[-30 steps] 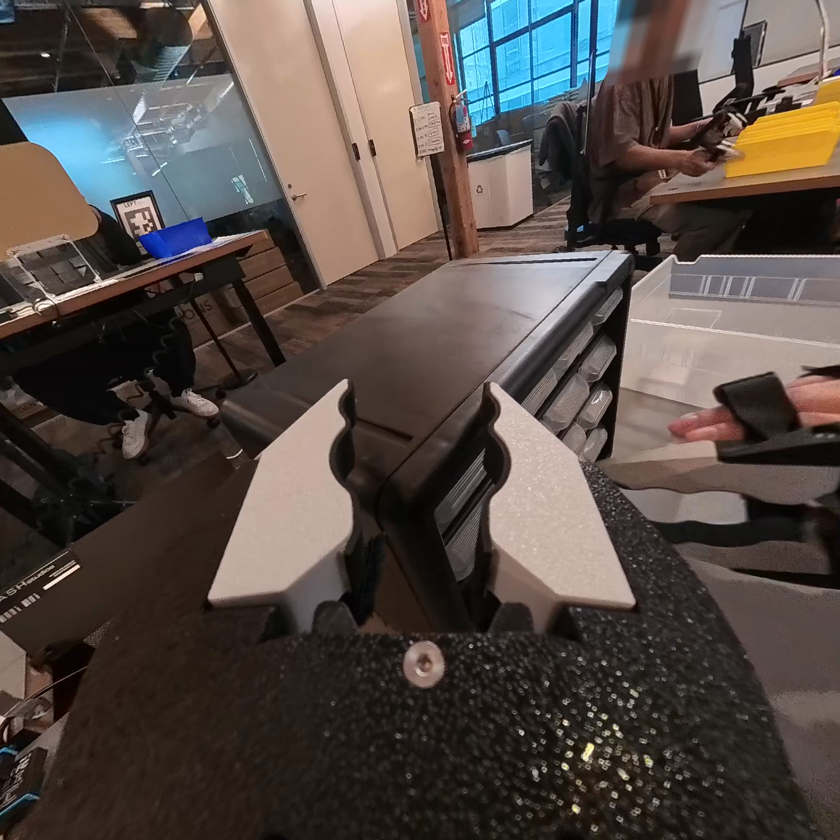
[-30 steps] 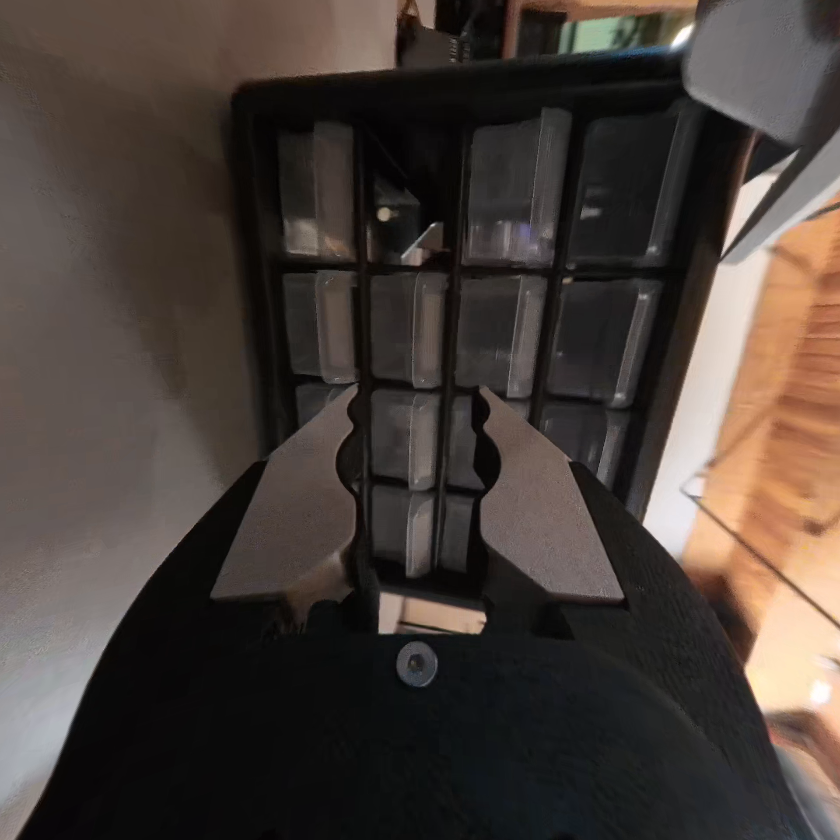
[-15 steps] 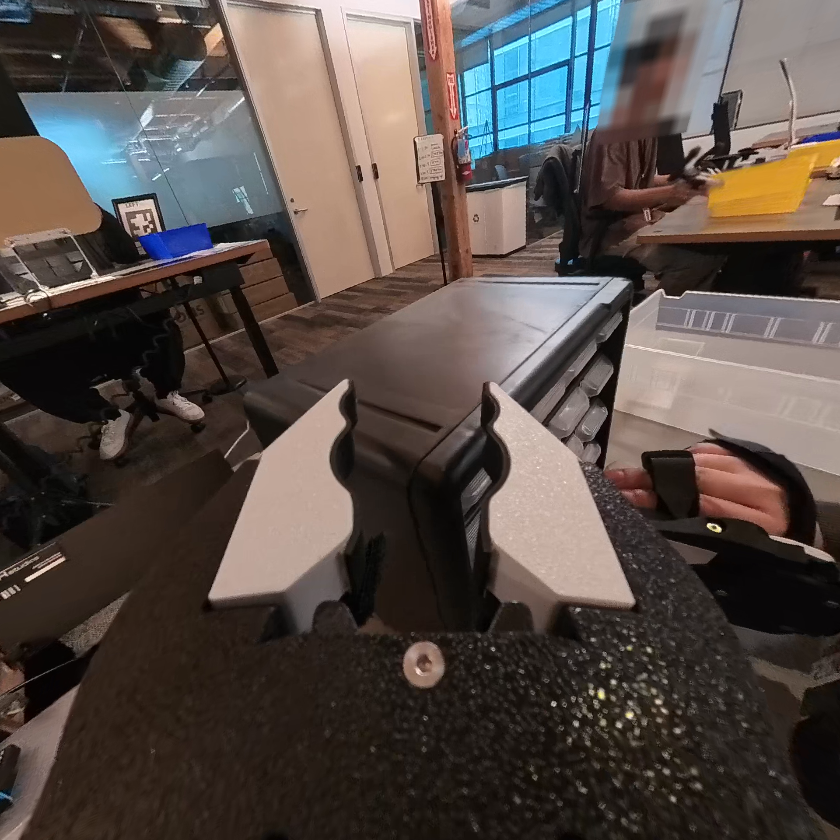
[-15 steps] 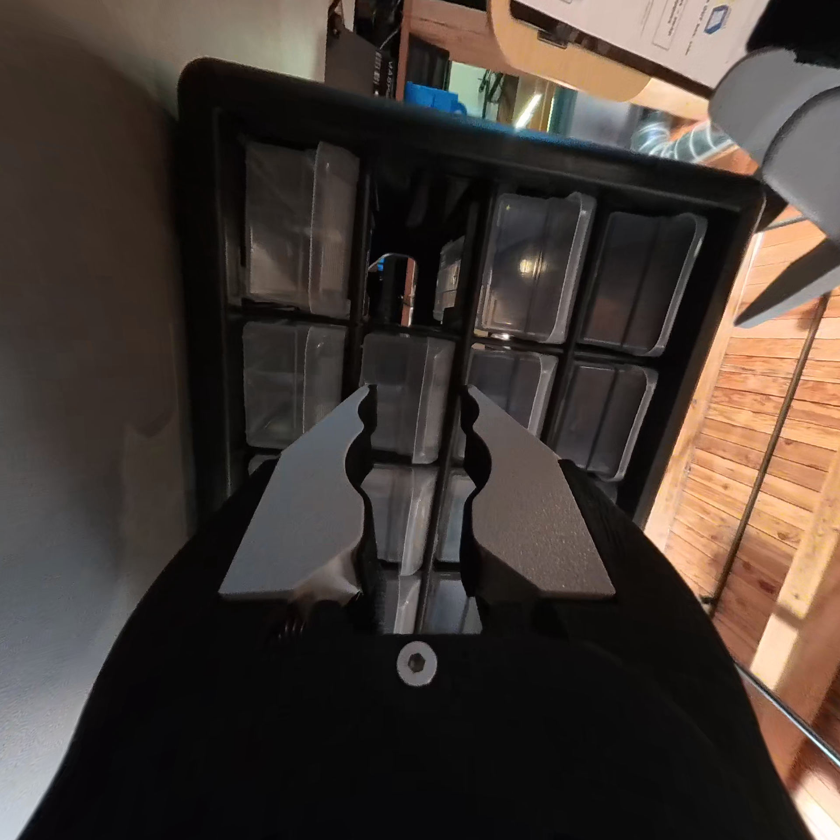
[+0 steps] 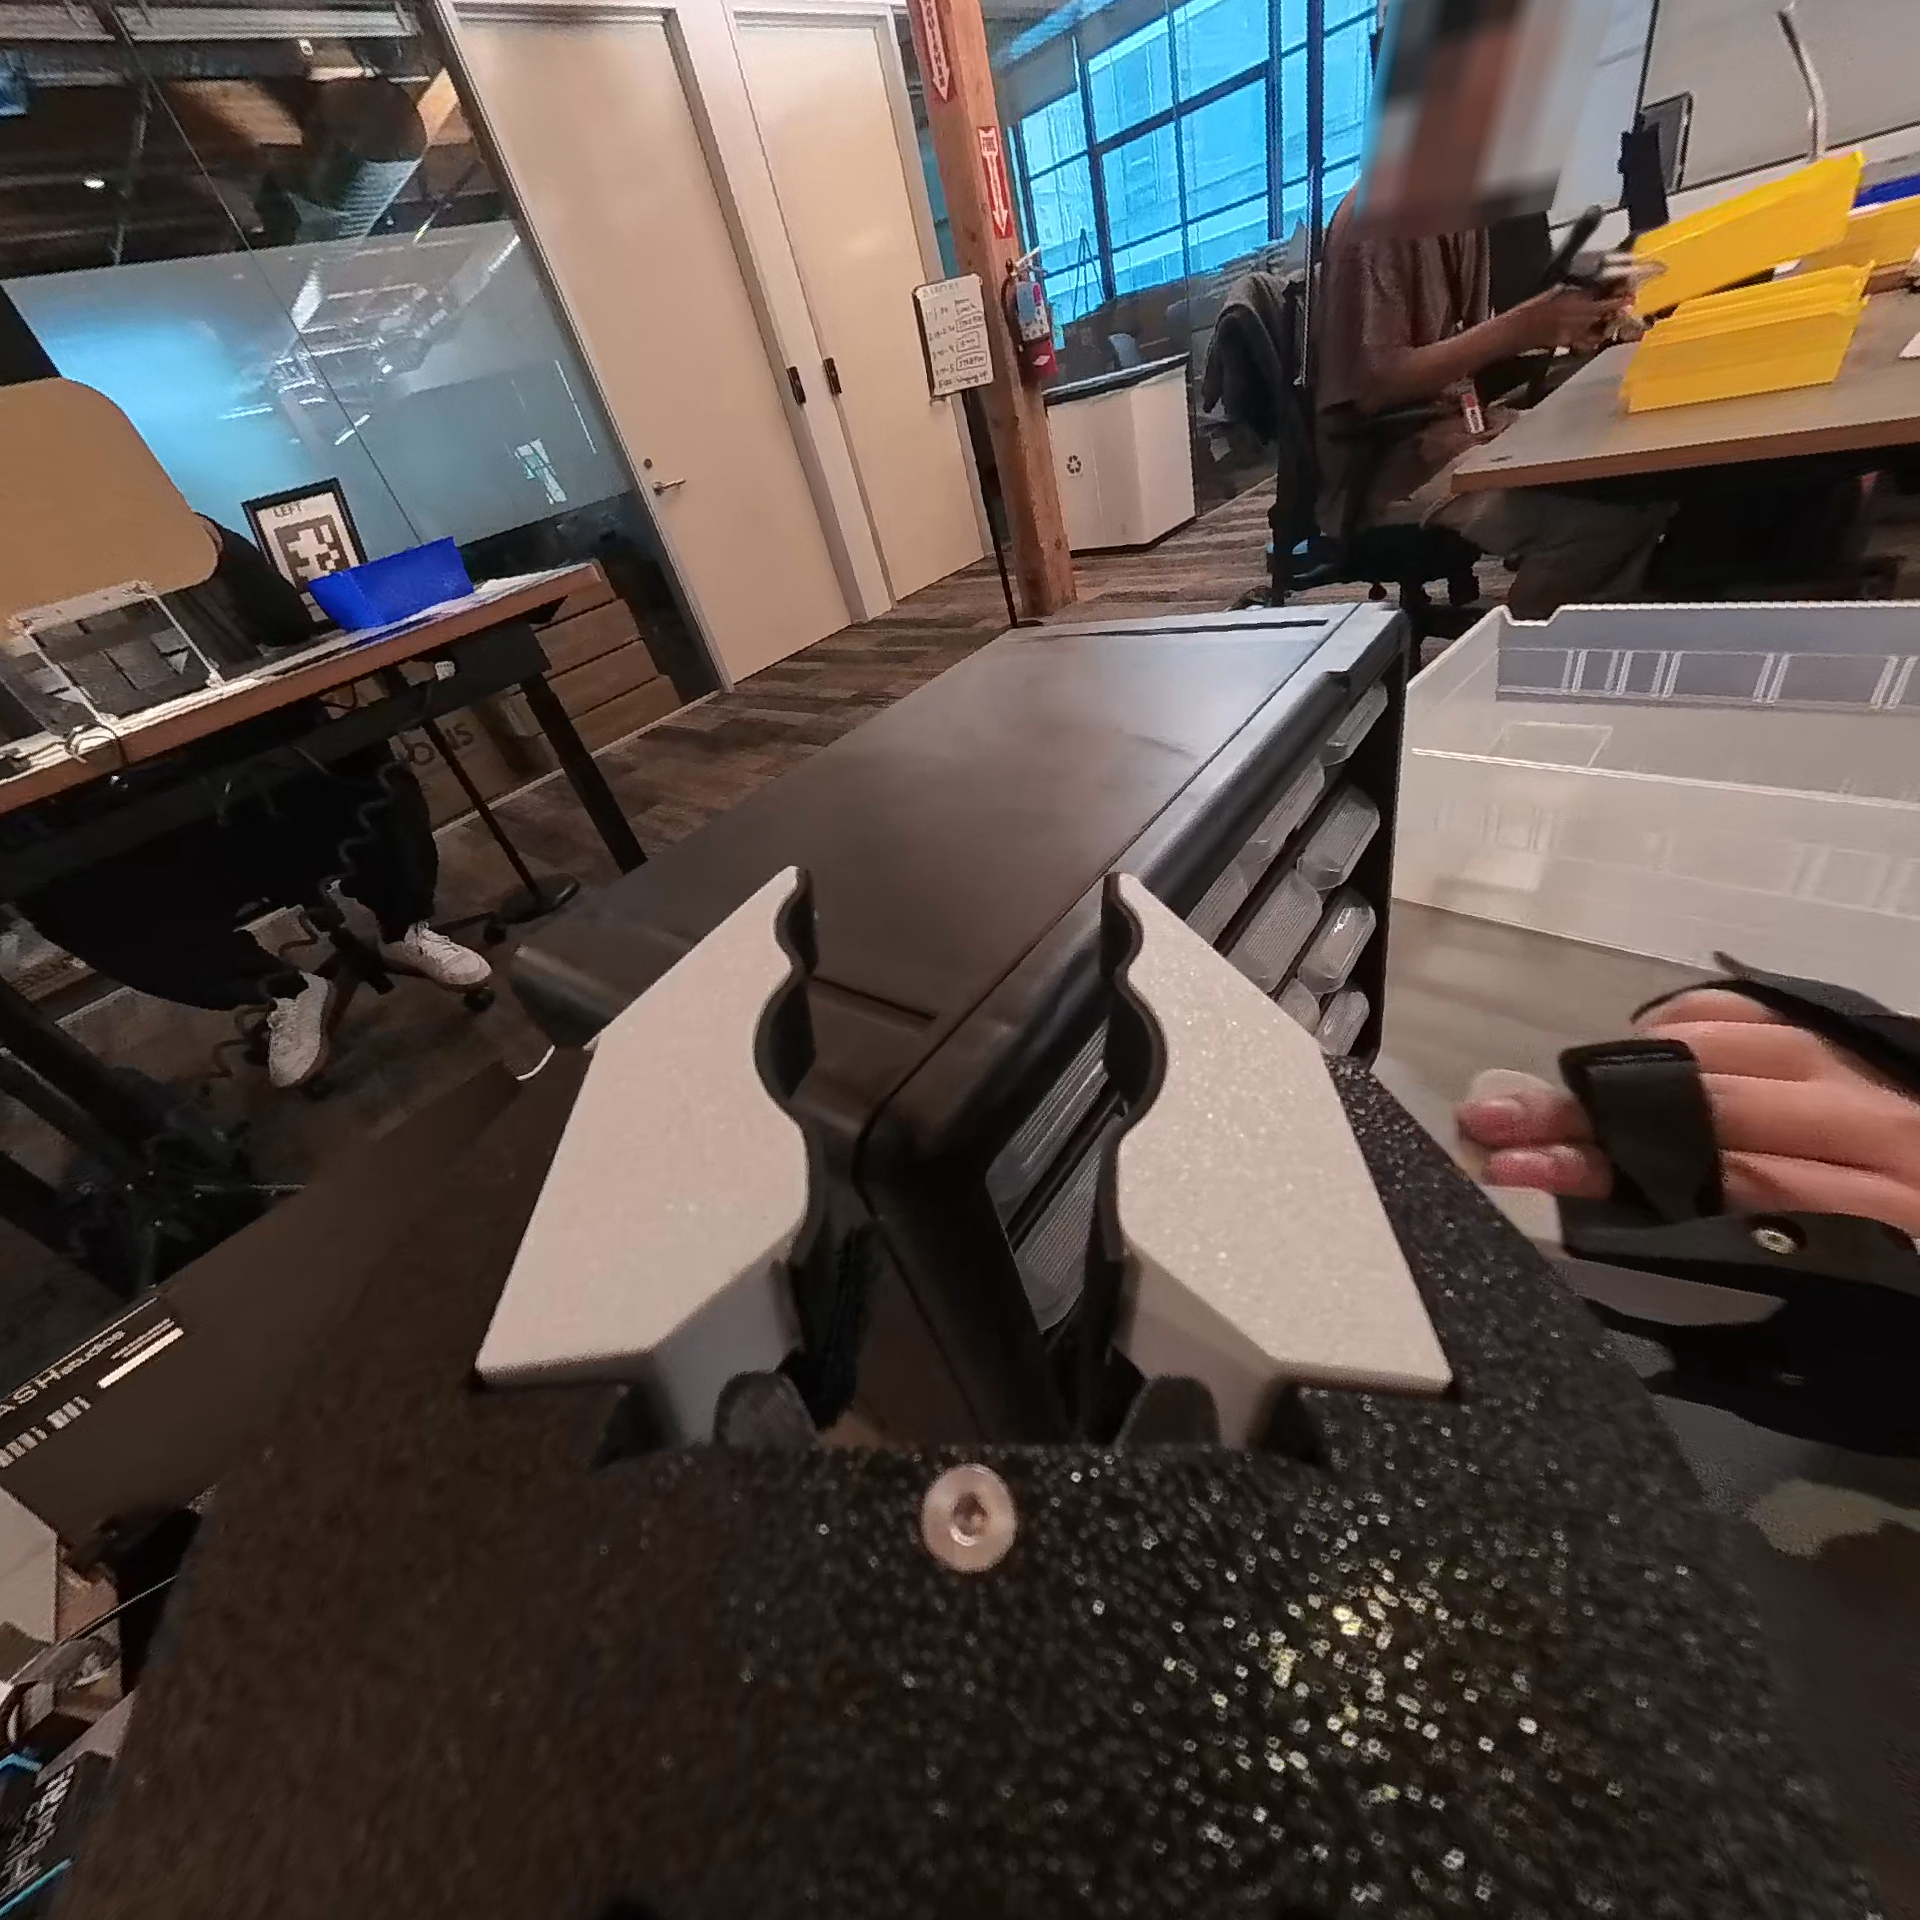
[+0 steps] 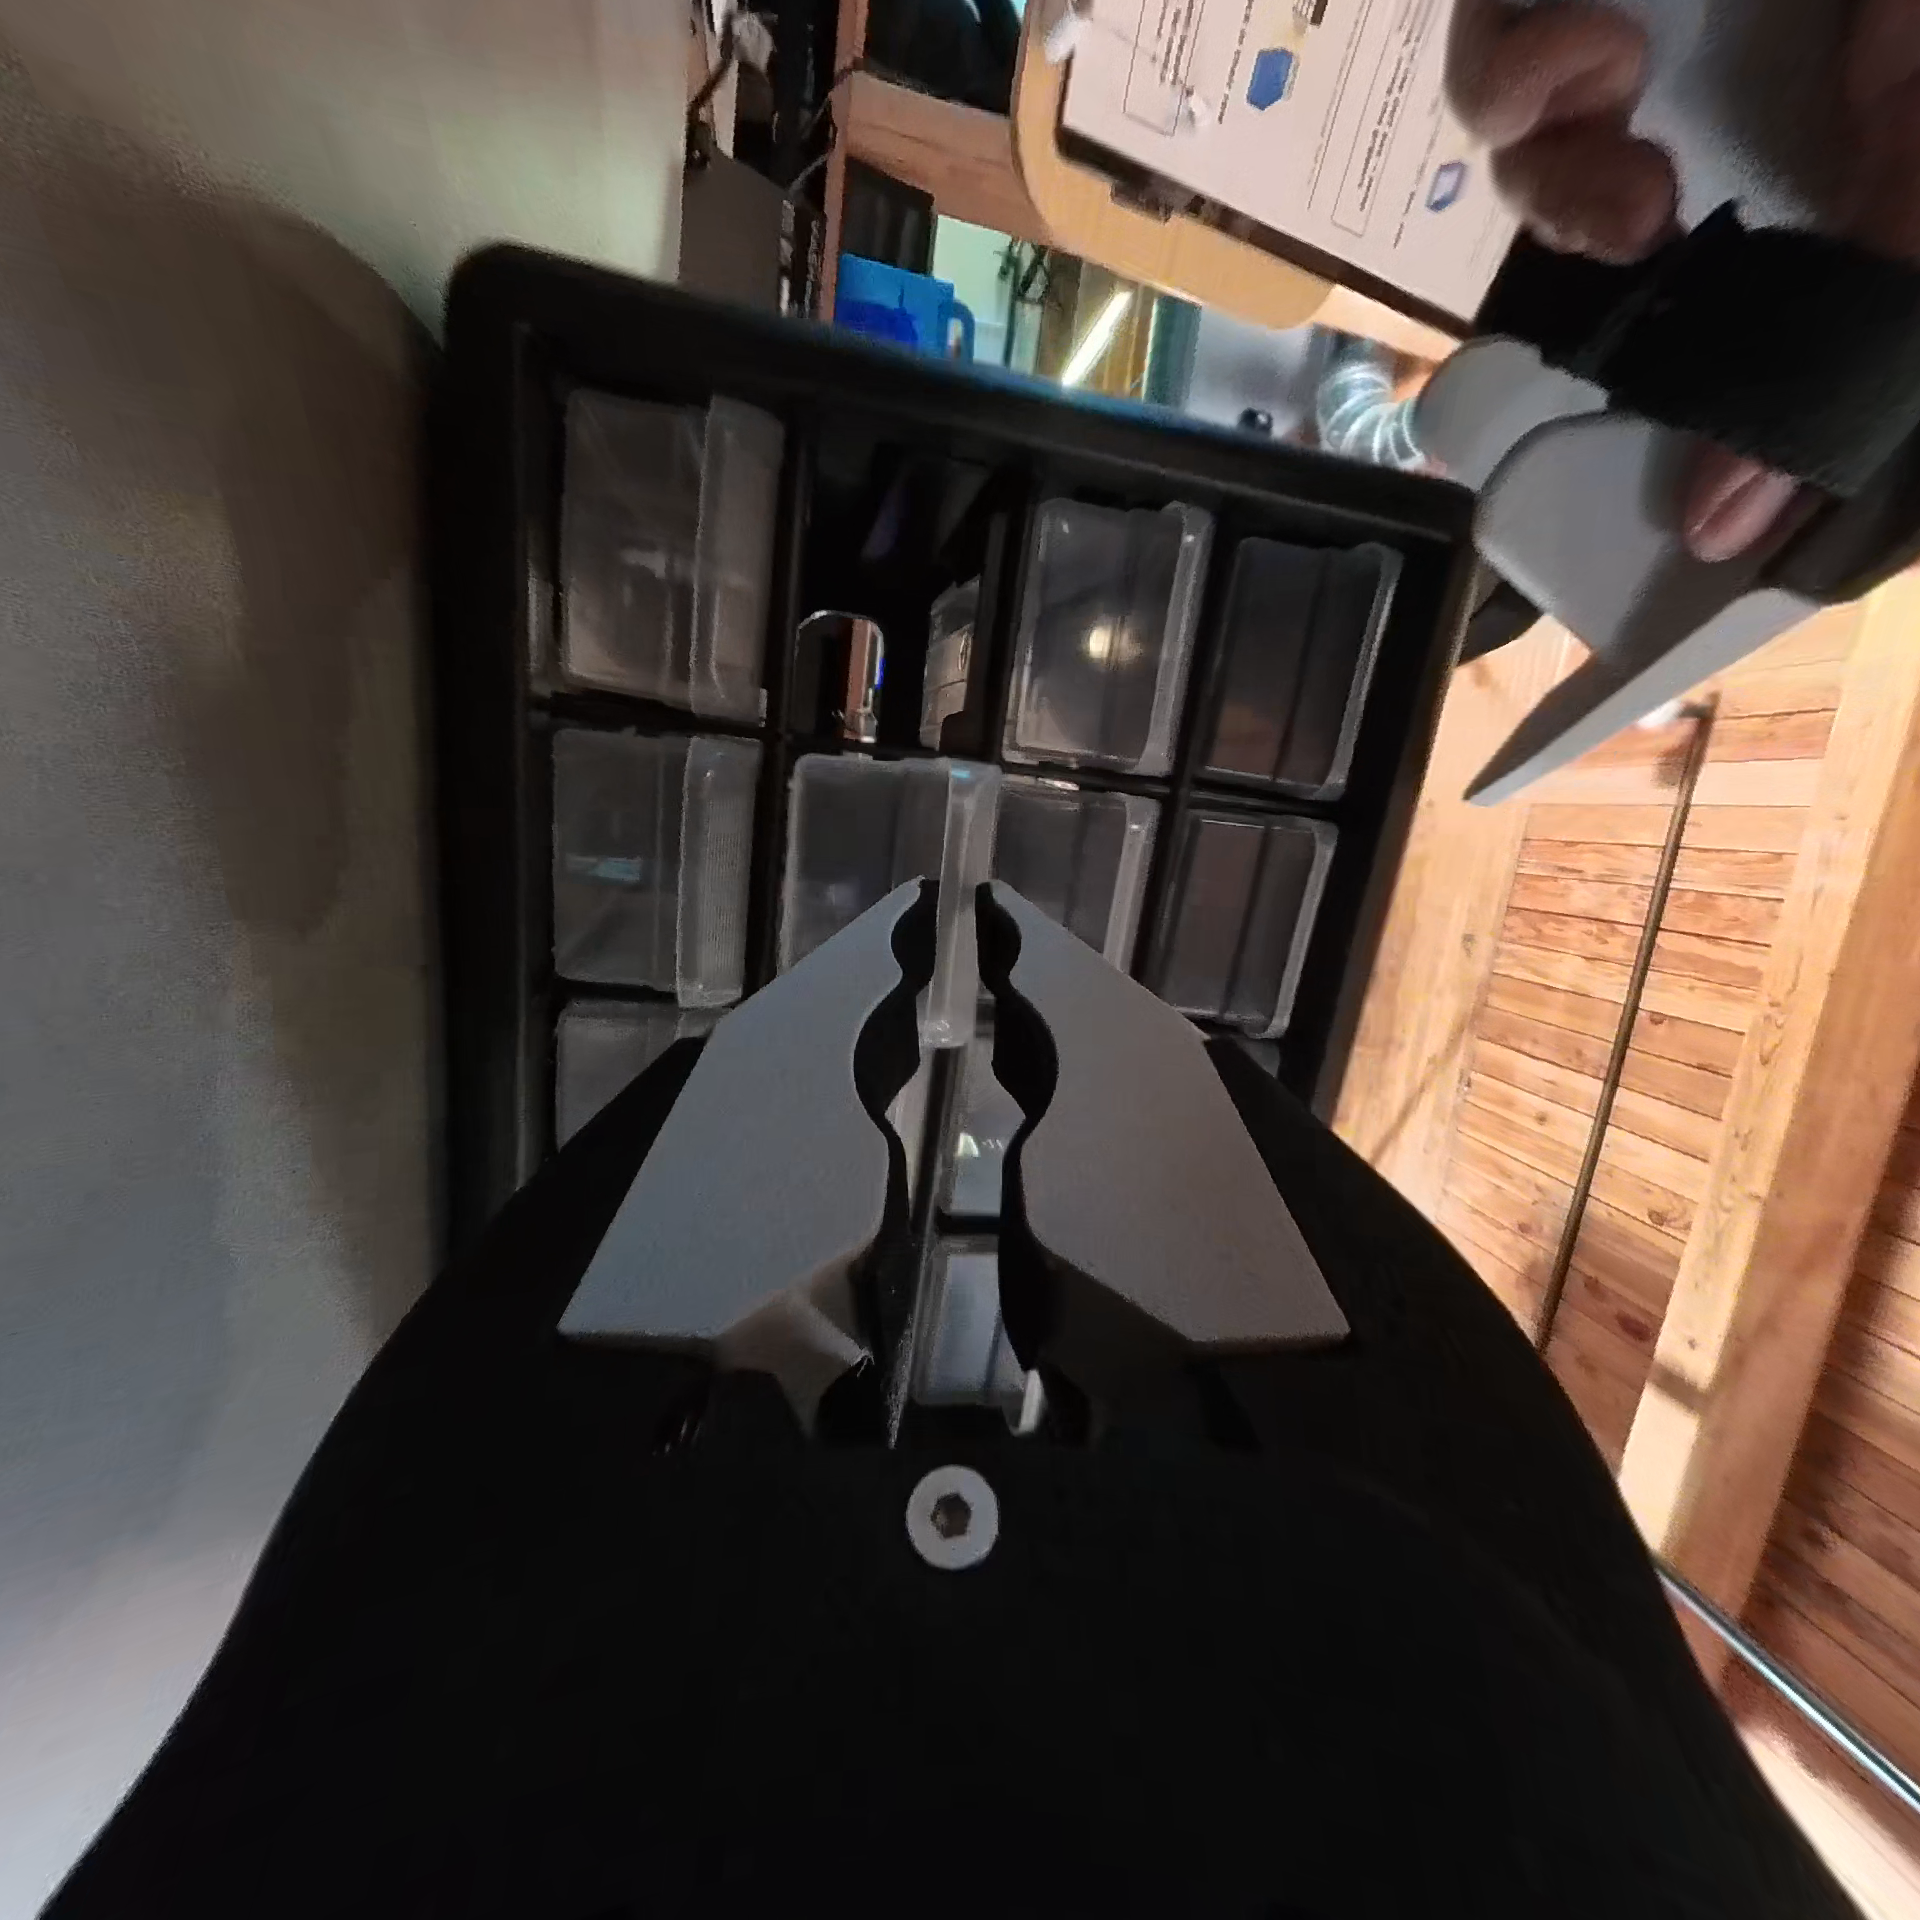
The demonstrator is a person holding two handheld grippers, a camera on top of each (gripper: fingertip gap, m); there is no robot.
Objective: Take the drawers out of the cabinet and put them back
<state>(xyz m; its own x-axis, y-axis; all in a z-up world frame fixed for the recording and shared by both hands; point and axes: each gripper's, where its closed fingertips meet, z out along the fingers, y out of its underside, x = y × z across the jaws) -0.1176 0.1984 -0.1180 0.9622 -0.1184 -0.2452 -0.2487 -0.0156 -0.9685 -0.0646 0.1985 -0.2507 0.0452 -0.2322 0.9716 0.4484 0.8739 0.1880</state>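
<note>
Left wrist view: your left gripper spread wide over the black cabinet's top edge, clear bin beside it, office desks behind; right wrist view: your right gripper pinched on a clear drawer's handle, cabinet front facing you, wood-slat wall beyond.

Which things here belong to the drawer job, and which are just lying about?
Job: black cabinet; clear drawer pinched by right gripper; left gripper at cabinet's corner.
Lying about: large clear bin; yellow bins; blue tray.

clear glossy plastic drawers in matt black cabinet.
</note>
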